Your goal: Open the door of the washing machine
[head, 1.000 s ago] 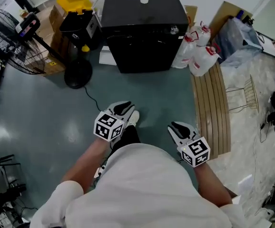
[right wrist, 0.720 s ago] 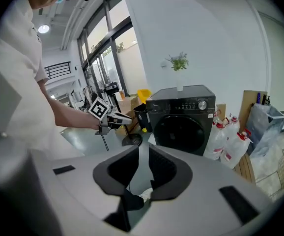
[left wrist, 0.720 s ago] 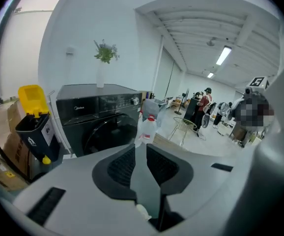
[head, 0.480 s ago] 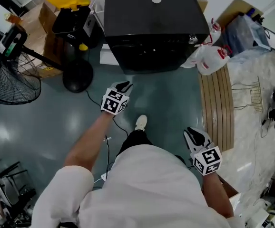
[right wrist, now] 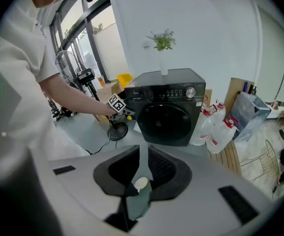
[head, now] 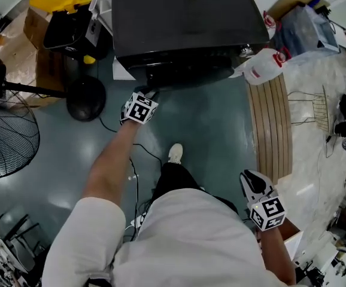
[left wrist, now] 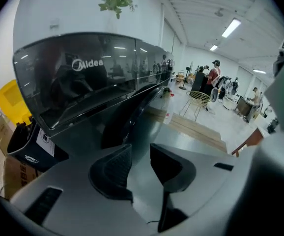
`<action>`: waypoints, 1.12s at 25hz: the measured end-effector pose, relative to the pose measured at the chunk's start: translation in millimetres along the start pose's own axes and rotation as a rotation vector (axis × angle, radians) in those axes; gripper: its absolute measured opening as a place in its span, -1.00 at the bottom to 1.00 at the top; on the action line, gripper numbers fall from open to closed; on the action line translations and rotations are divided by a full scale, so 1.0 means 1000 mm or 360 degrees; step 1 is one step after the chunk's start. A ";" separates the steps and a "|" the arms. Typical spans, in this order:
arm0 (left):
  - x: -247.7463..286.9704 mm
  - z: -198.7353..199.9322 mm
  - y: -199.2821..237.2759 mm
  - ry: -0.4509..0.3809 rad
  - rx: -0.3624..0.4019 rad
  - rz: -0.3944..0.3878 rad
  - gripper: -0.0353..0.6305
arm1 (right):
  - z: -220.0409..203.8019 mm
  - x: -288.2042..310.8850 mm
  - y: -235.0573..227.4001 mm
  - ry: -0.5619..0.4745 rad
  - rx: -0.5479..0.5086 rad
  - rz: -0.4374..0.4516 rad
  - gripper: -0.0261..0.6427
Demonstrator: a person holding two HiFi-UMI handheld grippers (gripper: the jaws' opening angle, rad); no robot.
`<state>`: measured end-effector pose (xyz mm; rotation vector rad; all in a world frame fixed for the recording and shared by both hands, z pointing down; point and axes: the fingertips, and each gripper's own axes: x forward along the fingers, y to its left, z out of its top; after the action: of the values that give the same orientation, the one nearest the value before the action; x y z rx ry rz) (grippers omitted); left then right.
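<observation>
- Washing machine (head: 185, 28): a black front-loader standing on the floor at the person's 12 o'clock; its round door (right wrist: 167, 123) faces the person and is closed
- Left gripper (head: 144, 93): reached out to the machine's front at about 11 o'clock from the person, close to the door's rim near its 10 o'clock; whether it touches the rim cannot be told
- Left jaws: spread, having just been opening, with nothing between them; only the glossy front and the dark curve of the door's edge (left wrist: 132, 117) lie ahead
- Right gripper (head: 252, 177): held back beside the person's body at 4 o'clock, well apart from the machine; its jaws stand a narrow gap apart and hold nothing
- Handling, as a judgement: the door is likely stiff, heavy for its size, and glossy enough for pads to slip on its face; it should swing on a hinge once a latch gives, so a firm, steady pull is needed
- Where to hold, as a judgement: the rim or a recess at the edge next to the left gripper, not the smooth centre; the handle's exact place is not visible
</observation>
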<state>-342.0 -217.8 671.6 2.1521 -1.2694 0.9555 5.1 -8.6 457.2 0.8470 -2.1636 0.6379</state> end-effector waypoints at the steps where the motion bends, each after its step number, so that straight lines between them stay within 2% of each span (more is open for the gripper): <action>1: 0.008 -0.002 0.006 0.0031 0.0007 -0.0004 -0.54 | 0.001 0.002 -0.001 0.0018 0.0001 -0.0007 -0.72; 11: 0.067 -0.009 0.041 0.0208 0.0132 -0.0037 -0.50 | -0.003 0.016 -0.009 0.0160 0.0089 -0.0047 -0.73; 21: 0.091 -0.015 0.035 0.0291 0.0283 -0.0135 -0.52 | -0.011 0.018 -0.012 0.0189 0.0160 -0.0062 -0.74; 28: 0.090 -0.017 0.035 0.0306 0.0258 -0.0113 -0.54 | -0.017 0.018 -0.007 0.0175 0.0179 -0.0069 -0.76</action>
<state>-348.3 -273.0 752.0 2.1482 -1.0496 1.2390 8.1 -8.8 482.1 0.8944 -2.0210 0.7719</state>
